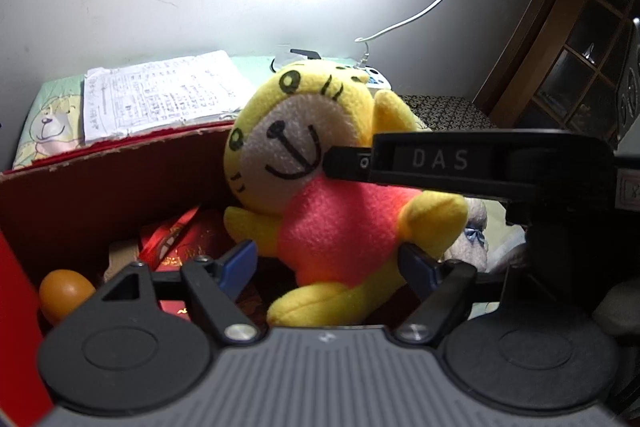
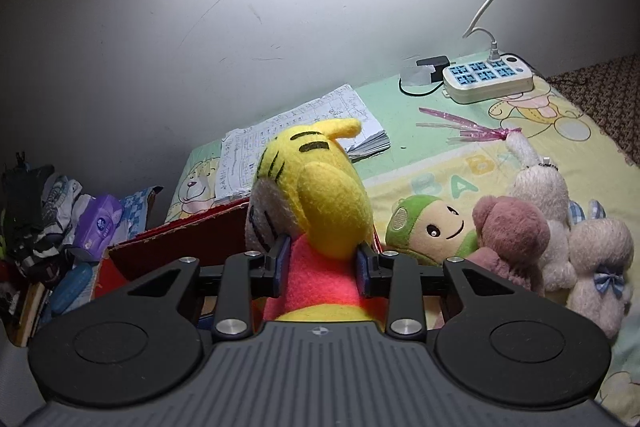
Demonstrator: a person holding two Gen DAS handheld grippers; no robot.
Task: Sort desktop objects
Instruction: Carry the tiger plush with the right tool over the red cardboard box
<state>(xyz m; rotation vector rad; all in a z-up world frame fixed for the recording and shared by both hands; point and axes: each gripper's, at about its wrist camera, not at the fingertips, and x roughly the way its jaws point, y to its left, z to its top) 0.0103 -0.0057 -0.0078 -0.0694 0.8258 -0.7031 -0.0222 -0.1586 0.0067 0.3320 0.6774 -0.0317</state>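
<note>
Right gripper (image 2: 322, 261) pinches the tiger plush (image 2: 316, 195) at its red torso above the red box (image 1: 100, 187), while the left gripper (image 1: 328, 263) stands spread and empty beside it; the toy looks light, soft and compressible, best held mid-body.

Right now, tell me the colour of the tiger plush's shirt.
Red-pink, on the tiger plush; the left wrist view shows it best.

Open mat (image 2: 436, 131) beyond the plush pile (image 2: 532, 239); red box wall (image 2: 180, 247) at left.
</note>
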